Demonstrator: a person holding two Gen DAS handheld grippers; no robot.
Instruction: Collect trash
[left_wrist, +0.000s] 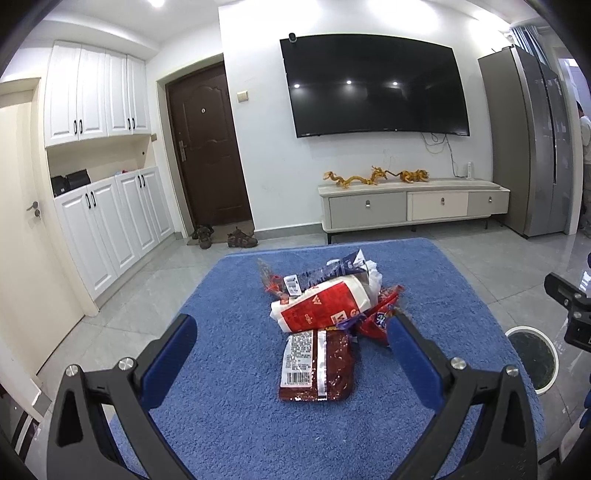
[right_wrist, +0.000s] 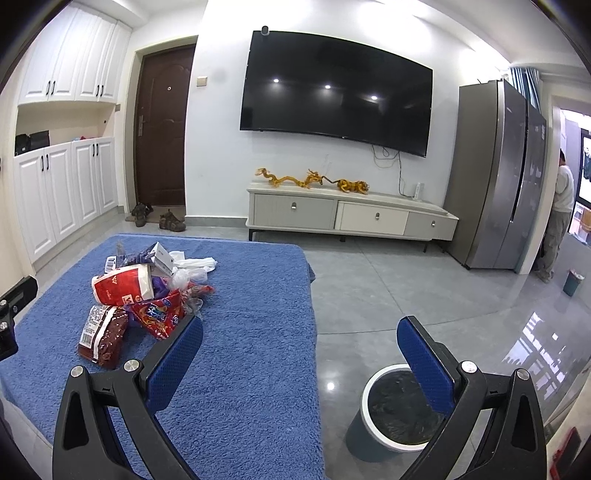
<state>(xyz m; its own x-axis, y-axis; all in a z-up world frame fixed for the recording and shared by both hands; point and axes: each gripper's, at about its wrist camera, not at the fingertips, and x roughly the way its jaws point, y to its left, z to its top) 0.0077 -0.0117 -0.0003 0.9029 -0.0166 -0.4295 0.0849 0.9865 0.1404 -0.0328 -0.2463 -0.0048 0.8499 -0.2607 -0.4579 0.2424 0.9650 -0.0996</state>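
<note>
We hold both grippers above a desk (left_wrist: 229, 406) covered in a fuzzy blue cloth, with nothing taken up yet. The left gripper (left_wrist: 291, 332) hovers straight in front of the trash pile (left_wrist: 325, 306), its blue-padded fingers wide apart and empty. The right gripper (right_wrist: 301, 339) sits off to the side, its fingers also spread and empty, one over the cloth edge and one over the bin (right_wrist: 399, 410) on the grey tile floor.

The pile lies near the middle of the desk. Nearest to us is a flat dark red packet (left_wrist: 317, 365) with a white barcode label, glossy and crinkly. Behind it rests a red and white paper cup (left_wrist: 321, 306) on its side, partly flattened. A shiny red snack wrapper (right_wrist: 159, 314) lies beside the packet, and a small carton (right_wrist: 162, 260), thin clear plastic and something soft and white sit at the back.

We judge all of it light and easily crushed. The foil packets look slippery, so we would pinch a free edge or corner lifted off the pile rather than the flat face. The cup we would take across its squashed body. The bin is lined with a dark bag and stands just beside the desk, open at the top.
</note>
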